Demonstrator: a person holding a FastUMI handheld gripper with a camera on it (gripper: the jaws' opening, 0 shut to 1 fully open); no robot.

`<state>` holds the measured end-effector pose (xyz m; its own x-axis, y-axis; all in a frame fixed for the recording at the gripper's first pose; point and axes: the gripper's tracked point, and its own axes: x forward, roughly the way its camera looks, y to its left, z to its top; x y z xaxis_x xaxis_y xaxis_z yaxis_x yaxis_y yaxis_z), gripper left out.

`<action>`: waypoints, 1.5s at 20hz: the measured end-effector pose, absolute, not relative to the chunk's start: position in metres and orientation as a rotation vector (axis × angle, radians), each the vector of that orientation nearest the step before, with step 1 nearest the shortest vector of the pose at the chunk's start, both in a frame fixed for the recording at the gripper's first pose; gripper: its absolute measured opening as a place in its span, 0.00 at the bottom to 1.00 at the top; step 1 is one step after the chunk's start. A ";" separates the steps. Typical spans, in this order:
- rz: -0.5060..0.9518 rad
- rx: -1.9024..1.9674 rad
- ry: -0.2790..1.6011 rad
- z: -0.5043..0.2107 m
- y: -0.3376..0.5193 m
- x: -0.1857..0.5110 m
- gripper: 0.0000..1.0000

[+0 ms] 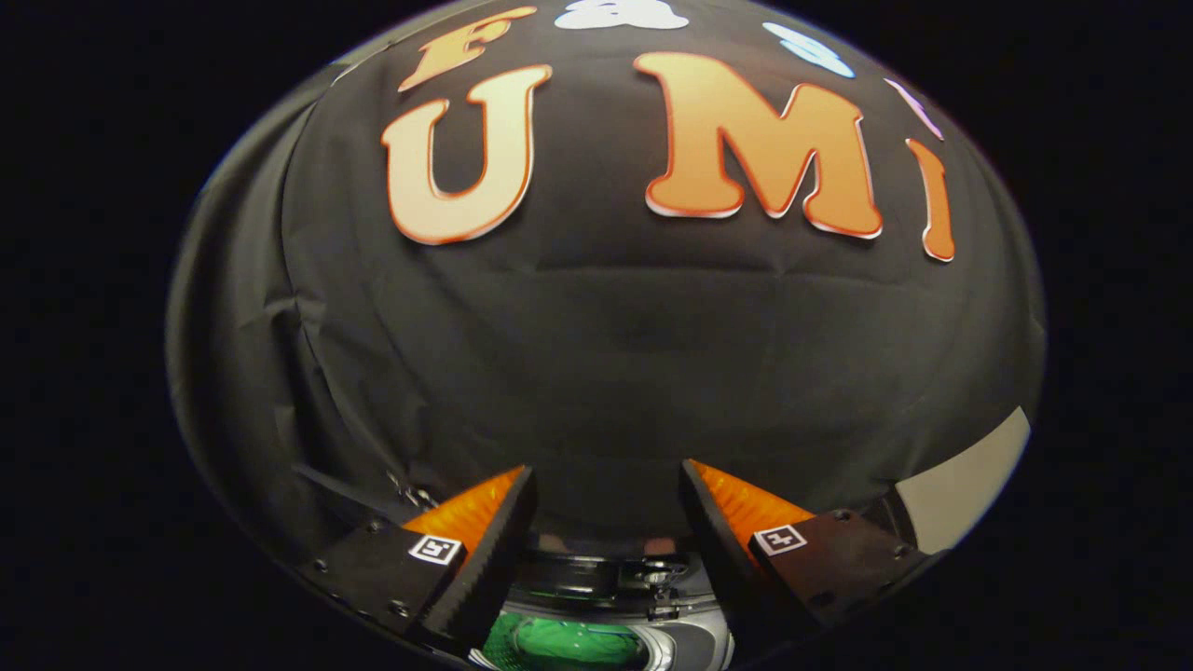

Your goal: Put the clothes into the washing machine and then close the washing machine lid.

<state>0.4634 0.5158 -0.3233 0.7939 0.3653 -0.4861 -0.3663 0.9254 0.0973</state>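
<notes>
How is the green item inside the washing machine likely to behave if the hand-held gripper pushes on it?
The green item looks like soft cloth, so it would probably crumple and give, not slide or roll. It lies low in the washing machine, below the open fingers of the hand-held gripper, likely light.

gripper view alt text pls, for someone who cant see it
The hand-held gripper points at the booth's black cloth wall, its two fingers spread open with nothing between them. Below the fingers sits part of a washing machine, with something green inside its round opening.
</notes>
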 end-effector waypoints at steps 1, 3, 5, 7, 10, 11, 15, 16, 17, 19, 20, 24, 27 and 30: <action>0.395 0.023 0.505 -0.333 0.518 0.469 0.98; 0.395 -0.020 0.476 -0.330 0.516 0.468 0.99; 0.381 -0.004 0.461 -0.330 0.516 0.467 1.00; 0.381 -0.007 0.436 -0.328 0.516 0.465 0.99; 0.372 0.000 0.409 -0.324 0.514 0.464 0.99; 0.371 0.003 0.396 -0.322 0.511 0.457 0.99; 0.369 -0.003 0.365 -0.318 0.501 0.427 0.99; 0.369 -0.002 0.361 -0.317 0.500 0.422 0.99; 0.370 -0.002 0.359 -0.317 0.499 0.419 0.99; 0.365 -0.001 0.351 -0.315 0.498 0.409 0.99; 0.364 -0.002 0.345 -0.315 0.497 0.404 0.99; 0.367 -0.003 0.320 -0.318 0.490 0.377 0.99; 0.372 -0.004 0.300 -0.320 0.485 0.356 0.99; 0.379 -0.004 0.294 -0.326 0.480 0.340 0.98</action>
<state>0.3396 0.4802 -0.3261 0.8870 0.3642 -0.2840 -0.3653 0.9295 0.0509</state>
